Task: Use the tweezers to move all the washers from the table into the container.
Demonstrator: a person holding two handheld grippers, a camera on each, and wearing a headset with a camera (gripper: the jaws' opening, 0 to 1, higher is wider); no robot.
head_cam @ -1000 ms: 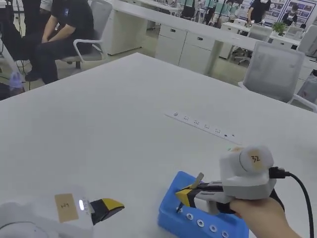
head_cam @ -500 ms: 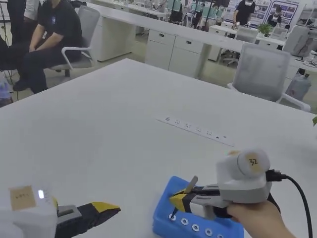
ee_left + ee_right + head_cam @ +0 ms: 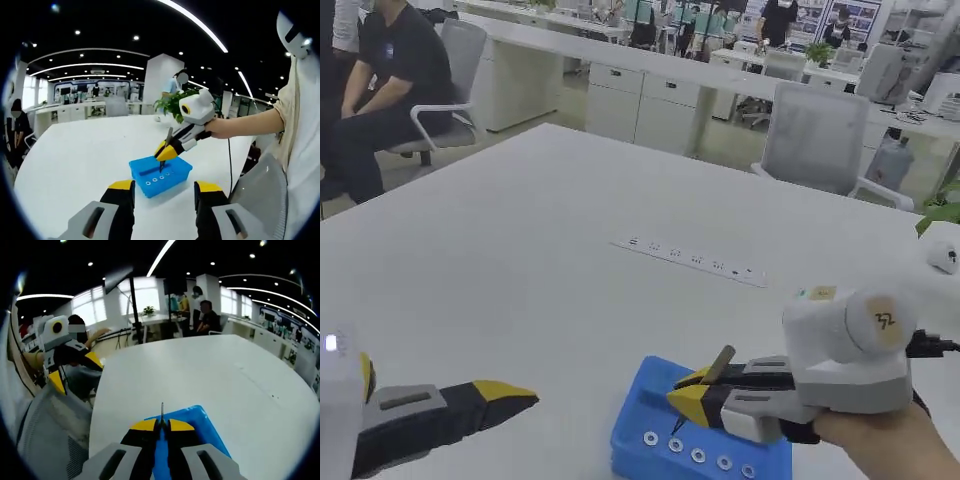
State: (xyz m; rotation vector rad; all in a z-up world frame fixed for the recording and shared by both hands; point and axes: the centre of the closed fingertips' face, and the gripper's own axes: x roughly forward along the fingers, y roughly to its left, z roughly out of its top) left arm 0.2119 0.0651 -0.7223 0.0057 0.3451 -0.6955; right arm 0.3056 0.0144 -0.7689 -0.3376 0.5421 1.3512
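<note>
We see a white table (image 3: 520, 250) with a blue container (image 3: 638, 405) close in front of us. Five washers (image 3: 698, 455) lie in a row in the container. The right claw (image 3: 685, 398) is clamped tight on the tweezers (image 3: 719, 362), whose tip points down at the left end of the washer row; we cannot tell whether it touches. The left claw (image 3: 165, 186) hovers low over the table to the left, well apart from the container, its jaws spread wide and holding nothing.
</note>
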